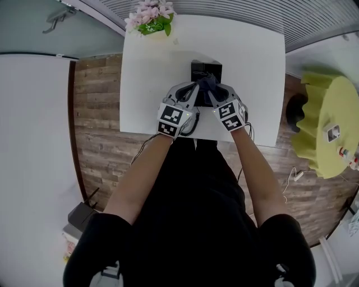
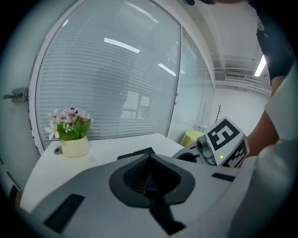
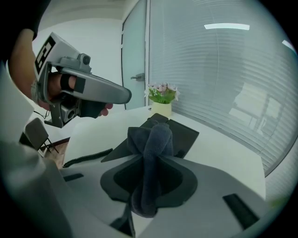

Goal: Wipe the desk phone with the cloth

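Note:
The black desk phone (image 1: 205, 72) sits in the middle of the white table (image 1: 151, 73), with its coiled cord (image 3: 86, 158) trailing toward the near edge. My right gripper (image 1: 215, 93) is shut on a dark grey cloth (image 3: 157, 135), bunched up between the jaws and held over the near end of the phone (image 3: 179, 132). My left gripper (image 1: 189, 93) hovers just left of it, above the phone's near left corner. Its jaws are shut with nothing in them. In the left gripper view the phone (image 2: 136, 153) lies just past the jaws, and the right gripper (image 2: 223, 142) shows at the right.
A pot of pink flowers (image 1: 150, 17) stands at the table's far left corner. A yellow-green round stool or table (image 1: 328, 126) stands to the right on the wooden floor. Glass walls with blinds (image 2: 107, 69) run behind the table.

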### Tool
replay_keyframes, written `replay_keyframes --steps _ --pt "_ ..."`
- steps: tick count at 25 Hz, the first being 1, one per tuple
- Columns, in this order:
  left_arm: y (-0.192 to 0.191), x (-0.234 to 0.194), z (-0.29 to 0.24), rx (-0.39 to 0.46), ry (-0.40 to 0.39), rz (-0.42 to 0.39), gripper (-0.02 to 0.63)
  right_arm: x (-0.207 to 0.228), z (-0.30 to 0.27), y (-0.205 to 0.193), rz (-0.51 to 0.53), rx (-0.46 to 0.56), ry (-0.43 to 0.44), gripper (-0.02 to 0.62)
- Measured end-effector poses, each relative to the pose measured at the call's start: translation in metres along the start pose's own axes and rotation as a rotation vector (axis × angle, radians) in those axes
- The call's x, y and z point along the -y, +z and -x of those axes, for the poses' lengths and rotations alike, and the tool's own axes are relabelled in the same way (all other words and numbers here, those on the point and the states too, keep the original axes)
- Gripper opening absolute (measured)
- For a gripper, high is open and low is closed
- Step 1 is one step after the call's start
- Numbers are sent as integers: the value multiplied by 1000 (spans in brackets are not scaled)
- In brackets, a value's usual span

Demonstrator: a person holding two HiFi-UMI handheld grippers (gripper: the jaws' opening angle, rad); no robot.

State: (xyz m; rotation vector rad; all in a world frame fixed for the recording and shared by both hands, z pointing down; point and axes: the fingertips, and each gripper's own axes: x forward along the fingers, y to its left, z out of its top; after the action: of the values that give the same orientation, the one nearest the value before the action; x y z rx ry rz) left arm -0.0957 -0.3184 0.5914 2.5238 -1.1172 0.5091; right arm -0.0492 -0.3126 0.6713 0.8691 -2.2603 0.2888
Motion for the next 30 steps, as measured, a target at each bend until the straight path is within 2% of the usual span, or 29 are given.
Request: replay_keyframes --steps 7,23,26,30 --pt "-7 3 1 -8 -3 12 10 -23 7 -25 -6 -32 23 97" --pt "-11 6 6 -2 9 46 11 -50 14 -54 -21 -114 93 97" --pt "-5 1 11 9 19 46 11 -48 20 -47 -32 -101 77 97" --pt "6 -11 16 27 40 43 10 -31 26 -14 -53 -26 25 97"
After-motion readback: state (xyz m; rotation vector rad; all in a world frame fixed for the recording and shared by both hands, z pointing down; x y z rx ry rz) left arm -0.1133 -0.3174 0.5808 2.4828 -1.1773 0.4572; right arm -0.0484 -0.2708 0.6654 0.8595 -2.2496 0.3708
